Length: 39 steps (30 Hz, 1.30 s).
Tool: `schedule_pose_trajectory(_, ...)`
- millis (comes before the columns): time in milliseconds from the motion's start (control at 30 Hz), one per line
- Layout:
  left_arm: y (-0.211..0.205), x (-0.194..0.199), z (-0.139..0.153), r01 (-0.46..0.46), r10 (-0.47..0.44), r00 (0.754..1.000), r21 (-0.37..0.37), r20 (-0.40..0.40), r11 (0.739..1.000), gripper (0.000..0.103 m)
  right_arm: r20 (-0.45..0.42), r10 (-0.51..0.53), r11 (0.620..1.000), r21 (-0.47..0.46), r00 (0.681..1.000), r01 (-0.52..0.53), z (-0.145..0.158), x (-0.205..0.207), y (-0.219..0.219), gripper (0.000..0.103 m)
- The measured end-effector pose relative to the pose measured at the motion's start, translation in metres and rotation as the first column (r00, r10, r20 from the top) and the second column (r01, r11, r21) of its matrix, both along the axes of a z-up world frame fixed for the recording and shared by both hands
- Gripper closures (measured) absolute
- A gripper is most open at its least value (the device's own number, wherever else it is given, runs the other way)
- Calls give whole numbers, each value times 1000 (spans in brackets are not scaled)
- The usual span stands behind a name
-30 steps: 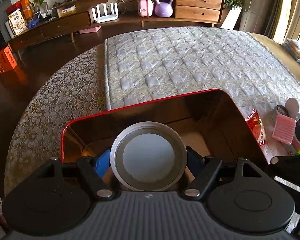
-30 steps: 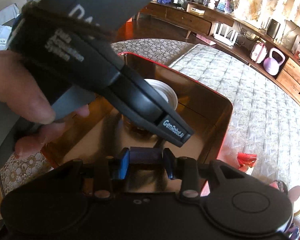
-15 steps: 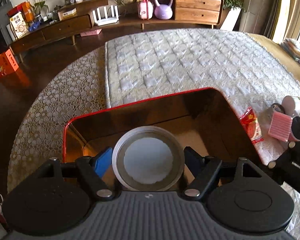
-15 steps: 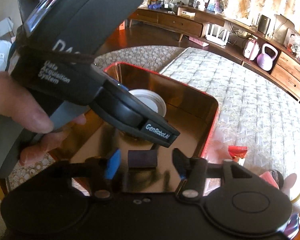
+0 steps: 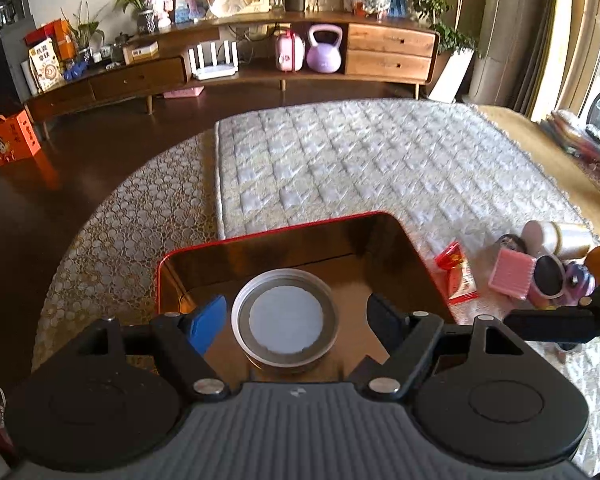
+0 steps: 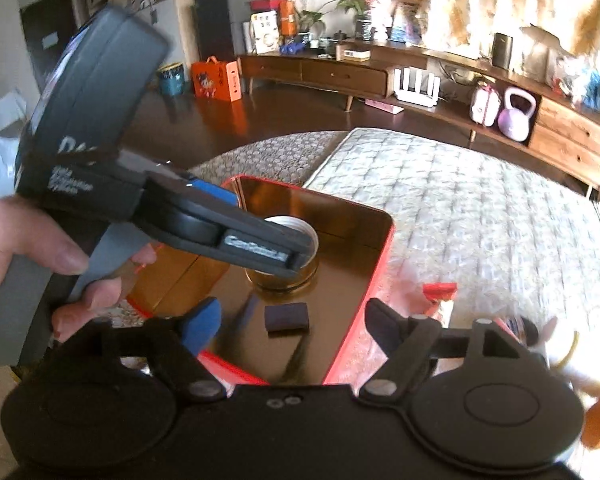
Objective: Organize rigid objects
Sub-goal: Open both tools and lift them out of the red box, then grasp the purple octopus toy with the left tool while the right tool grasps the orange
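A red-rimmed box (image 5: 268, 232) with a shiny gold inside sits on the quilted mat. A round jar with a grey lid (image 5: 286, 320) stands in it. My left gripper (image 5: 296, 322) is open, its fingers apart on either side of the jar and clear of it. In the right wrist view the box (image 6: 374, 248) holds the jar (image 6: 296, 276) and a small dark block (image 6: 286, 317). My right gripper (image 6: 294, 326) is open and empty above the box's near edge, with the block lying free below it.
Loose items lie on the mat right of the box: a red packet (image 5: 458, 276), a pink ribbed block (image 5: 512, 274), a white roll (image 5: 556, 236) and a small toy (image 5: 578, 282). The left gripper's body (image 6: 100, 152) fills the left of the right wrist view. A low wooden sideboard (image 5: 260, 64) stands behind.
My left gripper opened and let go of the jar, which now stands in the box. My right gripper opened, dropped the dark block into the box and drew back.
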<state>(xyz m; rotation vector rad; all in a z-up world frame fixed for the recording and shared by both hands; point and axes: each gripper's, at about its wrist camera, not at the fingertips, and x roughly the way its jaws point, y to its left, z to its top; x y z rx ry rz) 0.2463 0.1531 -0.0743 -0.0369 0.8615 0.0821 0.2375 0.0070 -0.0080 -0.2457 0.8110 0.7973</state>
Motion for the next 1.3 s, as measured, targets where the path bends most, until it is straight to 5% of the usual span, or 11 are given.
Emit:
schedule_pose_trajectory(700,-74,-69,46,83,-74,989,-65,128,994,21,31,-249,960,141,968,243,47,-31,-127,0)
schedule_pose_trajectory(1300,-146,-93,31,152,-117,966,-143,229,978,7,49,-414,909,83,909,409,28,-15,-231,0)
